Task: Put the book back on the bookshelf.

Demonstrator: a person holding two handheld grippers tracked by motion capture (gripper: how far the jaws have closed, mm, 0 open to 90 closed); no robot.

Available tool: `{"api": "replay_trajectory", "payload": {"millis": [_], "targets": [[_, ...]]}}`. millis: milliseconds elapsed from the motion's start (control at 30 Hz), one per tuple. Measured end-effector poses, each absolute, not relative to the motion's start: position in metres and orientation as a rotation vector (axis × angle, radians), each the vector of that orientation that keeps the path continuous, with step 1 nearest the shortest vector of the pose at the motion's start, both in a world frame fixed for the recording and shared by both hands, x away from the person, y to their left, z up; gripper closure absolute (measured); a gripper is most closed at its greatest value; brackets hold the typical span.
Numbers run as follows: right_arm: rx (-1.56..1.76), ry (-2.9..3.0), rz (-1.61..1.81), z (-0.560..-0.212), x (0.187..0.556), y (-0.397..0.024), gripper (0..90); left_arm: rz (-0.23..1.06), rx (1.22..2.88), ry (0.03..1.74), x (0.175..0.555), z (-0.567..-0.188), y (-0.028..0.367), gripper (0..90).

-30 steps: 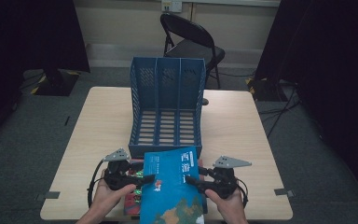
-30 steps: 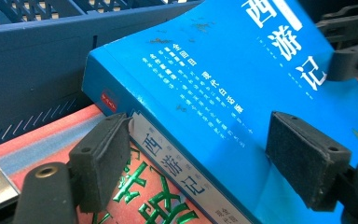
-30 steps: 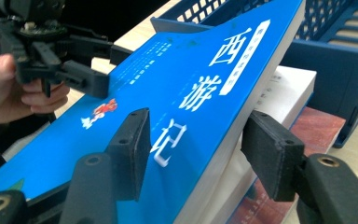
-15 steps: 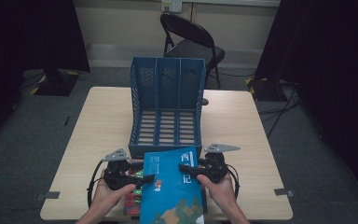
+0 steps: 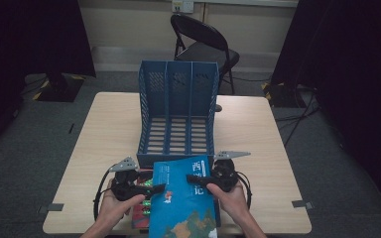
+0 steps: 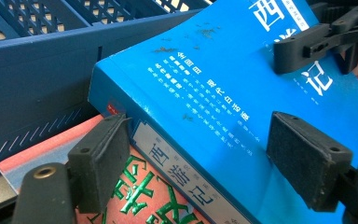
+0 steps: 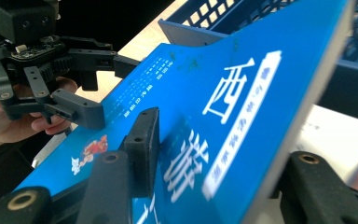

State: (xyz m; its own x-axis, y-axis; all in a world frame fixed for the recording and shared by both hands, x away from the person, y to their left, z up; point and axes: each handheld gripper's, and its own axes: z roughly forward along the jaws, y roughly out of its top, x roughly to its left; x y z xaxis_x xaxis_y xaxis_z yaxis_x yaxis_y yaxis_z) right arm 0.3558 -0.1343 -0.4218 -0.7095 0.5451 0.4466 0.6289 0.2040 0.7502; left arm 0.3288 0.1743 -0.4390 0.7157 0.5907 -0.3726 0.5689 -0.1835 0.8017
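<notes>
Blue book (image 5: 186, 198) is lying at 6 o'clock on the table (image 5: 104, 129), on top of a red book (image 5: 141, 210), its far edge just short of the blue rack (image 5: 177, 114). I'm seeing the rack sitting mid-table with three empty slots, and a chair (image 5: 203, 44) standing beyond it at 12.

Left gripper (image 5: 149, 190) is sitting at the book's 9 o'clock edge. In the left gripper view one pad (image 6: 100, 161) is sitting against the spine corner and the other (image 6: 303, 158) is lying on the cover; jaws are straddling that edge, looks like a grip, book tilted up off the red one.

Right gripper (image 5: 203, 179) is working the 3 o'clock edge. Its jaws have just been closing, book between them, standing about half open. In the right gripper view one pad (image 7: 142, 144) is resting on the cover, the other jaw is sitting under the edge; I can't tell whether it's clamping yet.

Both hands are coming in from 6 o'clock.
</notes>
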Motion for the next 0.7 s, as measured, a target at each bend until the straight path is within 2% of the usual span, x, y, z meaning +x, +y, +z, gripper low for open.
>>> {"api": "replay_trajectory", "payload": {"millis": [100, 133, 167, 300, 700], "targets": [[-1.137, -2.359, -1.531, -0.421, 0.358, -0.131, 55.7, 0.019, 1.850, 0.909, 0.330, -0.439, 0.175, 21.3], [-1.137, -2.359, -1.531, -0.421, 0.358, -0.131, 59.7, 0.016, 1.848, 0.915, 0.330, -0.439, 0.175, 21.3], [-1.123, -2.317, -1.552, -0.419, 0.358, -0.135, 67.4, 0.004, 1.846, 0.924, 0.330, -0.439, 0.175, 21.8], [-1.081, -2.310, -1.581, -0.414, 0.357, -0.136, 73.9, -0.010, 1.845, 0.921, 0.332, -0.439, 0.177, 22.5], [-1.040, -2.299, -1.685, -0.403, 0.345, -0.137, 76.7, -0.099, 1.793, 0.970, 0.334, -0.437, 0.180, 21.8]]}}
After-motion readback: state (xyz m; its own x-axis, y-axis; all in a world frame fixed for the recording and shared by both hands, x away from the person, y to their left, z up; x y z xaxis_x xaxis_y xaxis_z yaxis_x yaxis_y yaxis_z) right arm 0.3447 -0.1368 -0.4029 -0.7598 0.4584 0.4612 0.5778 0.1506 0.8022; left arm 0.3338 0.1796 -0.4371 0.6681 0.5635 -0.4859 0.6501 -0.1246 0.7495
